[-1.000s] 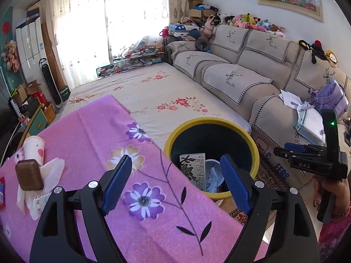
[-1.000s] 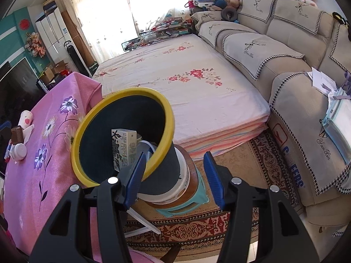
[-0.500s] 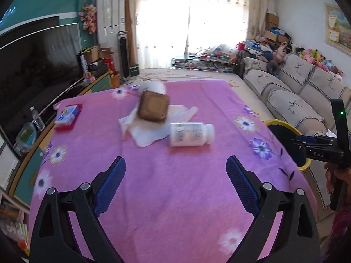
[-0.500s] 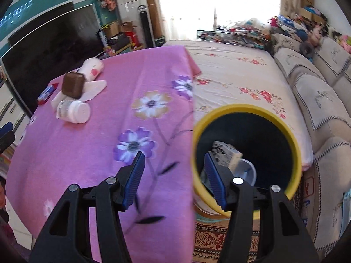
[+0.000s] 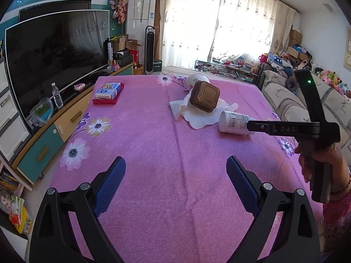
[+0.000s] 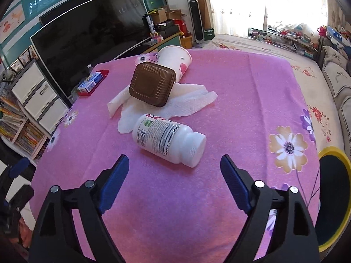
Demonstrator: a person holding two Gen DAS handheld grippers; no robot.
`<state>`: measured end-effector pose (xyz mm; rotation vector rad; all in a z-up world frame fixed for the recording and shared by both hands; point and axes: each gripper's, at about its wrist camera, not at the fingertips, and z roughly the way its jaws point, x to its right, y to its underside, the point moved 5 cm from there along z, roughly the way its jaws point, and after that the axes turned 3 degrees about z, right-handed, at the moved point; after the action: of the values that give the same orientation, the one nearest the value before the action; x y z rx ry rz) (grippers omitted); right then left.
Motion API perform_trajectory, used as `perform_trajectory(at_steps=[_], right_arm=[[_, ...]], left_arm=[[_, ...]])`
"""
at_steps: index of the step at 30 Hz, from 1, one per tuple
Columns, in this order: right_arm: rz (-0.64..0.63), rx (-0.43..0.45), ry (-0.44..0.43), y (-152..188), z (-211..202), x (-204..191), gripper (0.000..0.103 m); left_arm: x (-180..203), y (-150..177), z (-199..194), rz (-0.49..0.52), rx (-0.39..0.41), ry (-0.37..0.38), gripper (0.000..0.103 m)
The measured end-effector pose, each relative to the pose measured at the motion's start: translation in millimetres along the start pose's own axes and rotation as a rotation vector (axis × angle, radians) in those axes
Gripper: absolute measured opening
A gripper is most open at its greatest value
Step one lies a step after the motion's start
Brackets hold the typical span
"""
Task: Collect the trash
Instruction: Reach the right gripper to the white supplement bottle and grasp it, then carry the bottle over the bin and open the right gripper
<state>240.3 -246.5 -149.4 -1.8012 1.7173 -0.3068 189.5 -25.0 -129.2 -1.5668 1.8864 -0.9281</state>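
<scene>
**Both claws empty above the pink tabletop, trash waiting**

The left claw (image 5: 175, 184) hangs over the near part of the pink flowered tabletop (image 5: 153, 144), its blue-padded jaws spread wide with only cloth showing between them. The right claw (image 6: 174, 180) points down at the white pill bottle (image 6: 169, 141); its jaws are opening, and the bottle lies just beyond the pads, not between them. Seen from the left side, a hand (image 5: 322, 164) grips the right claw's handle at the tabletop's right edge.

The bottle lies on its side, cap toward the right claw, its base touching a crumpled white paper towel (image 6: 186, 105). A brown square plastic container (image 6: 152, 84) rests tilted on the towel and leans against a white paper cup (image 6: 175, 58) that lies on its side behind it. A blue-and-white tissue box (image 5: 108, 90) sits on a red tray near the far left corner. The yellow-rimmed bin (image 6: 333, 197) stands off the right edge of the tabletop, beside the right claw. A dark television (image 5: 54, 50) stands along the left wall.
</scene>
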Motion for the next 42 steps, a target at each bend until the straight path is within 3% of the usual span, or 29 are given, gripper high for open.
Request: perform_trajectory(at_steps=[11,15,19,34,42], right_arm=[[0.158,0.023,0.158,-6.4,36.2,-15.0,0.086],[0.17,0.035,0.233,-8.5,47.0,-15.9,0.087],[0.175,0.067,0.251,-8.0,47.0,-14.3,0.082],[0.169,0.174,0.208,21.7,-42.6,5.4,0.083],[0.24,0.243,0.278,38.3,-97.7,68.9,0.083]], left_arm=[[-12.3,8.8,-4.3,-0.028,0.014,0.043,0.092],[-21.5,12.5,-2.4,-0.052,0.012,0.057,0.092],[-25.5,17.2,-1.8,-0.057,0.009,0.063,0.092],[-9.3,16.2,-1.4,-0.018,-0.002,0.066,0.092],[16.5,9.0,2.4,0.026,-0.009,0.067,0.092]])
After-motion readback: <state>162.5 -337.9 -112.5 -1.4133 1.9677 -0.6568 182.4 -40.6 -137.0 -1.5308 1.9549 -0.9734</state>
